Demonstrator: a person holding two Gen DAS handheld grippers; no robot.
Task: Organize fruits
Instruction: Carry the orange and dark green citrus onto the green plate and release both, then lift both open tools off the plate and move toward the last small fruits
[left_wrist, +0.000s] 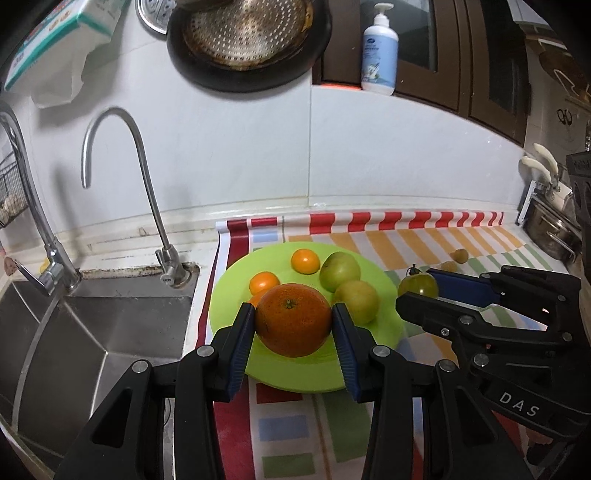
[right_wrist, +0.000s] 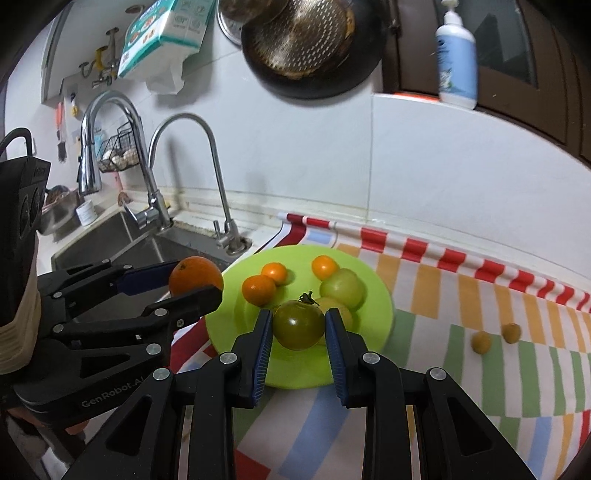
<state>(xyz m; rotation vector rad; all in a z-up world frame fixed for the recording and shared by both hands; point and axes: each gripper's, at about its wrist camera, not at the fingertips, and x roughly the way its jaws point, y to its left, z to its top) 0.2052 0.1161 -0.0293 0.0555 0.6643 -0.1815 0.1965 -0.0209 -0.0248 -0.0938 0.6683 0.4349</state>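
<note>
Kitchen clutter all round this one: a stainless steel sink (left_wrist: 92, 332) with a curved chrome tap (left_wrist: 122, 177) sits just left of the striped, multicoloured cloth (right_wrist: 461, 295) covering the table, a dark perforated pan (left_wrist: 247, 40) hangs on the white wall above, and a white pump bottle (left_wrist: 379, 51) stands on the window ledge. On the cloth is a round lime-green plate (right_wrist: 373, 273), already carrying three small orange tangerines (right_wrist: 258, 290) and a couple of pale green round fruits (right_wrist: 343, 288), so there's not much bare plate left. The left gripper (left_wrist: 293, 325) is pinching a big, dimpled orange (left_wrist: 293, 319) with a little green stem scar, held over the near part of the plate. The right gripper (right_wrist: 298, 328) is clamped on a dark green tomato (right_wrist: 298, 325), glossy, with its dried stalk on top, also over the plate's near side. Two small yellowish fruits (right_wrist: 495, 338) lie on the cloth well off to the right.
</note>
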